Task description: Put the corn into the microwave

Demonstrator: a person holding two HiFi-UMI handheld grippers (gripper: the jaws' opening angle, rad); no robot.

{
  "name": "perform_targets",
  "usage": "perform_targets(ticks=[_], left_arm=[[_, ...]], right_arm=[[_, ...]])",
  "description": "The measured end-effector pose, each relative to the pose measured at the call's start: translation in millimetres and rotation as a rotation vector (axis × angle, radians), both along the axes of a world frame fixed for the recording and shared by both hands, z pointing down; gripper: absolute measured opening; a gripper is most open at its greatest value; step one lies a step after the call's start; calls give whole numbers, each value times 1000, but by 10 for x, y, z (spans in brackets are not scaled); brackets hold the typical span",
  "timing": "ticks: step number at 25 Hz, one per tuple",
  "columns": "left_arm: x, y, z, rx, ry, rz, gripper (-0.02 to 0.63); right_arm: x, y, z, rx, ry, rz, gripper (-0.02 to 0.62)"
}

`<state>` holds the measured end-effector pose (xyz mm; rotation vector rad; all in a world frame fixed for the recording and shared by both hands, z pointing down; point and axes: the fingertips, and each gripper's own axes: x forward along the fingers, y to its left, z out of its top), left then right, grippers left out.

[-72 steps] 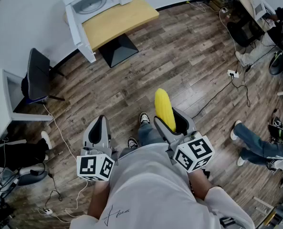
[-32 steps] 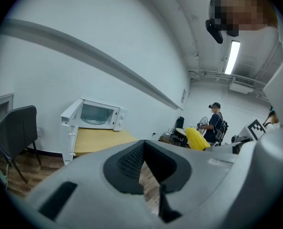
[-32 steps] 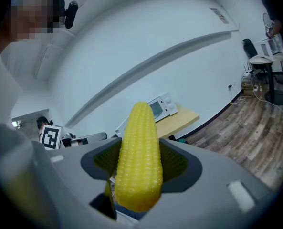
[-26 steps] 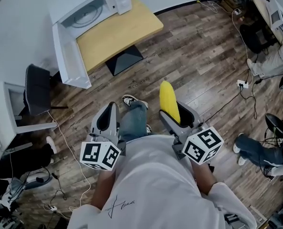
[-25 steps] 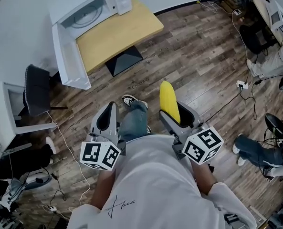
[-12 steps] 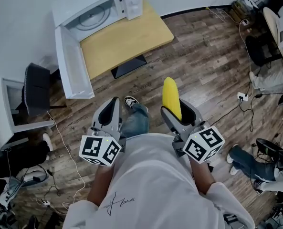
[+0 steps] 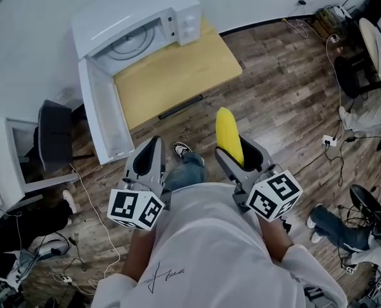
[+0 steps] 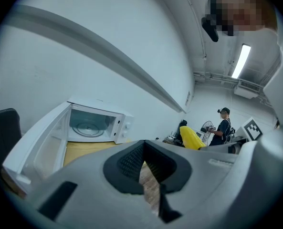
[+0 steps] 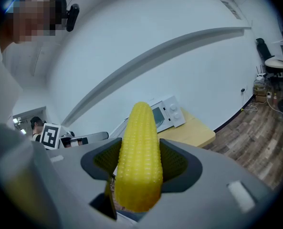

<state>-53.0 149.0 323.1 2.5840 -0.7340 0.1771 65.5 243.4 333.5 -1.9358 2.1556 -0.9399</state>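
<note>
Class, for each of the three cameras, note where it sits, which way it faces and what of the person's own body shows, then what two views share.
Head view: on the head, facing steeply down at the wood floor; white shirt, left claw and right claw show.
Left gripper view: on the left claw, facing the open white microwave oven; person's head above.
Right gripper view: on the right claw, facing along the gripped yellow corn cob; head above.
Shared: both gripper views show microwave and cob.
</note>
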Motion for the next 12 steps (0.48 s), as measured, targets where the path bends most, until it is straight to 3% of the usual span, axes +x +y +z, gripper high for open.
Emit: perform_targets(ticks=[12], left_arm=[[135, -824, -230, 17, 76, -41, -14]], right_arm=[[181, -894, -166, 25, 1, -21, 262]])
